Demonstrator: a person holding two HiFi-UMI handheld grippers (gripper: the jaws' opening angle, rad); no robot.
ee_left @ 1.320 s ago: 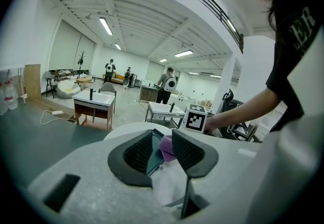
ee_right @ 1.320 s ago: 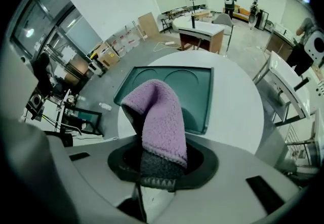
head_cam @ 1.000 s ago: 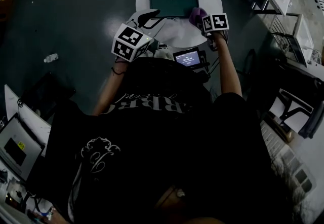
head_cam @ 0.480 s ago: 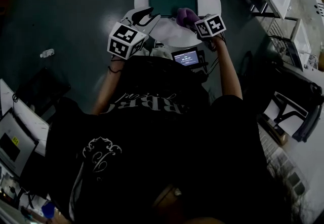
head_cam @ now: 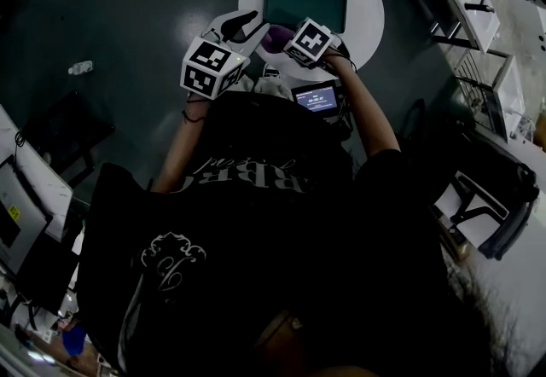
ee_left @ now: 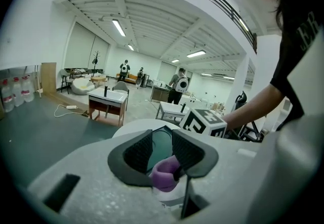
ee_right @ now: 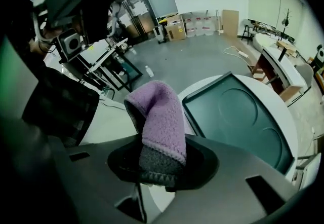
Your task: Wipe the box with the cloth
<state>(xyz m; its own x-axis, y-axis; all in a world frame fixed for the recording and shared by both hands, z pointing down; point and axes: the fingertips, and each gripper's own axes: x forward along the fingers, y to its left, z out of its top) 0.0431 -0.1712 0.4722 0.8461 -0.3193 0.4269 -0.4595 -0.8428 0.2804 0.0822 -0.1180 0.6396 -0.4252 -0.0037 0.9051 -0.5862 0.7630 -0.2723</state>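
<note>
Two hand-held grippers hang over the near edge of the round white counter [head_cam: 368, 0]. The right hand-held gripper [ee_right: 162, 163] pinches the purple cloth [ee_right: 161, 111], whose folded end stands up beyond the jaws. The left hand-held gripper [ee_left: 163, 151] is spread with nothing gripped, and the cloth shows just past its gap. The dark green box [ee_right: 238, 116] lies flat on the counter, just beyond the cloth and apart from it. To wipe well, I judge the cloth's free end should be laid flat on the box top, pressed lightly and drawn edge to edge in overlapping strokes, while the left steadies a box edge so it does not slide
</note>
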